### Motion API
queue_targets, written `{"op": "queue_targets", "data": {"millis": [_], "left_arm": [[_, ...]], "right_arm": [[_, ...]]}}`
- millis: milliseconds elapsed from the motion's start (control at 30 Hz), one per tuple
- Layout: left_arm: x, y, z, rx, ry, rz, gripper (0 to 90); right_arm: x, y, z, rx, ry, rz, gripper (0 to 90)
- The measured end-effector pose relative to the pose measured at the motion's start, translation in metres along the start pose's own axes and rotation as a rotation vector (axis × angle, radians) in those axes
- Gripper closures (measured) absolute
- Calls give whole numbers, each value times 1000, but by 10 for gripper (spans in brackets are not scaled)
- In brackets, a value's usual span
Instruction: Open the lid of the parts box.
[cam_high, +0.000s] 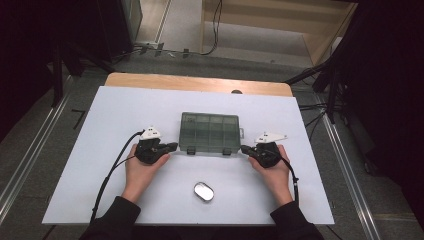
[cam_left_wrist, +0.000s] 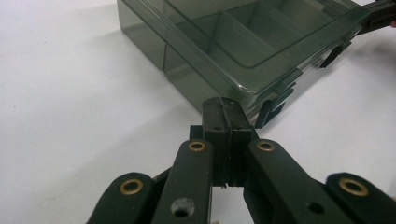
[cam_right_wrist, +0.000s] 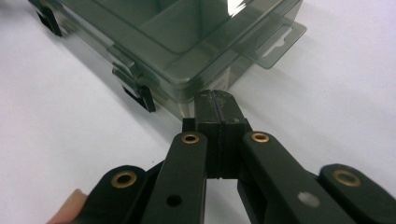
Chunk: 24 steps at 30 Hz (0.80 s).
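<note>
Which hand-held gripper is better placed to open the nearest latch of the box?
Probably the left hand-held gripper: its shut jaws sit right beside a front latch of the organizer box. The right hand-held gripper is farther from its latch.

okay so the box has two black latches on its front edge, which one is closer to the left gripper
The latch at the box's front-left corner, as the high view shows it. It sits just beyond the left gripper's shut tips; the other latch is further along the front edge, toward the right gripper.
</note>
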<state>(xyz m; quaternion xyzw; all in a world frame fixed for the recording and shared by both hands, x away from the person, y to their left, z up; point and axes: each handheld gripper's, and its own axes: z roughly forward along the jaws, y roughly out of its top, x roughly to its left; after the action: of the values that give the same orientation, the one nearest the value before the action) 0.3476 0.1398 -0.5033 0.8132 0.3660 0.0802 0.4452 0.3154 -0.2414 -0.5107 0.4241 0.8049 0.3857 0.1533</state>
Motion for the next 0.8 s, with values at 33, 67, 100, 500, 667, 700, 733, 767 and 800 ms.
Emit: {"op": "queue_targets", "data": {"millis": [33,67,100,500,667,700,733,767,800], "left_arm": [[0,0,0,0,-1,1,892],[0,0,0,0,-2,1,891],[-1,0,0,0,-1,2,891],[-1,0,0,5,-4,11,891],[-2,2,-1,10,1,28,891],[-2,2,-1,13,0,31,891],[-2,1,-1,18,-2,31,891],[-2,1,-1,24,-2,35,891],[-2,1,0,29,-5,38,891]], "right_arm": [[0,0,0,7,-6,-9,881],[1,-1,1,13,-6,-11,881],[1,-1,1,13,-3,-16,881],[2,0,-3,6,-3,-38,881],[2,0,-3,3,0,-43,881],[2,0,-3,3,1,-42,881],[2,0,-3,5,1,-41,881],[2,1,-3,3,2,-44,881],[3,1,-4,-1,4,-42,881]]}}
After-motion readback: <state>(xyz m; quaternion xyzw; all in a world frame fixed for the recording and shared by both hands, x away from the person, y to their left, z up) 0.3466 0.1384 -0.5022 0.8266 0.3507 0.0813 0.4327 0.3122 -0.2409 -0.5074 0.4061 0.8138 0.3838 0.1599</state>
